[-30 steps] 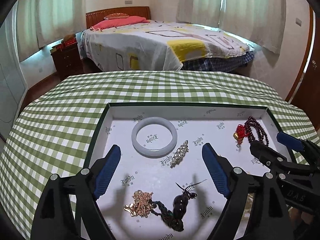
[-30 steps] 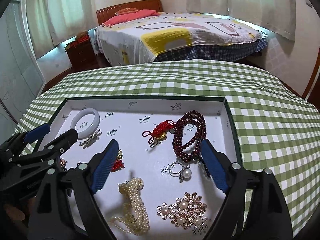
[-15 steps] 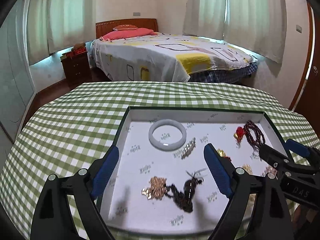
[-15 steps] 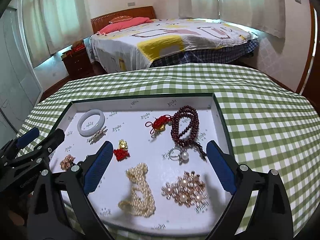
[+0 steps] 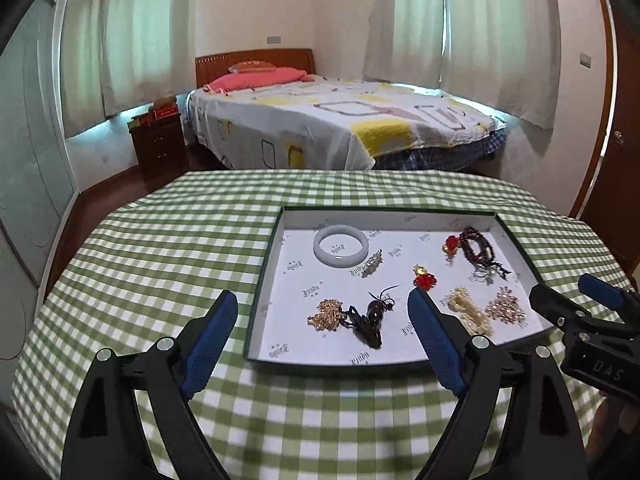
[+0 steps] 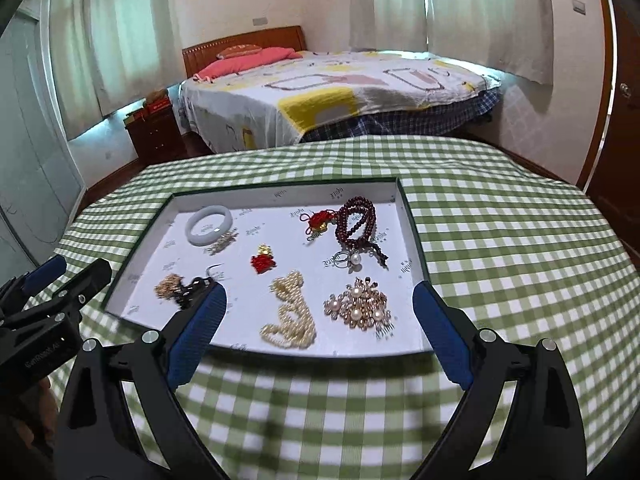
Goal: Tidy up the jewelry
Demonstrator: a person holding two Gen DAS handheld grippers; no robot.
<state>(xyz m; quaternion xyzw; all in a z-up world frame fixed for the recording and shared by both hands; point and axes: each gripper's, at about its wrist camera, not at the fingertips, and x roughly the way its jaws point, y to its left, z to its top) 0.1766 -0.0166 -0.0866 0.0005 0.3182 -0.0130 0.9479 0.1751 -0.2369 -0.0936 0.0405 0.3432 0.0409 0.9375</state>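
Observation:
A shallow white tray [image 5: 276,240] [image 6: 408,224] with a dark green rim lies on the green checked tablecloth. In it lie a white jade bangle [image 5: 341,245] [image 6: 209,225], a dark red bead bracelet [image 5: 476,245] [image 6: 356,220], a pearl strand [image 6: 290,312] [image 5: 470,312], a pearl brooch [image 6: 358,306], a red charm [image 6: 263,261] [image 5: 424,280], a gold chain [image 5: 326,314] and a dark pendant [image 5: 370,320]. My left gripper [image 5: 322,336] is open and empty, near the tray's front edge. My right gripper [image 6: 320,332] is open and empty, at the tray's front right.
The table [image 5: 160,248] is round, its edges falling away on all sides. Behind it stand a bed [image 5: 340,124] and a dark wooden nightstand [image 5: 158,144]. A wooden door [image 5: 616,160] is at the right.
Both grippers have pulled back and up from over the tray toward the table's front edge. They stay open and empty. The jewelry has not moved.

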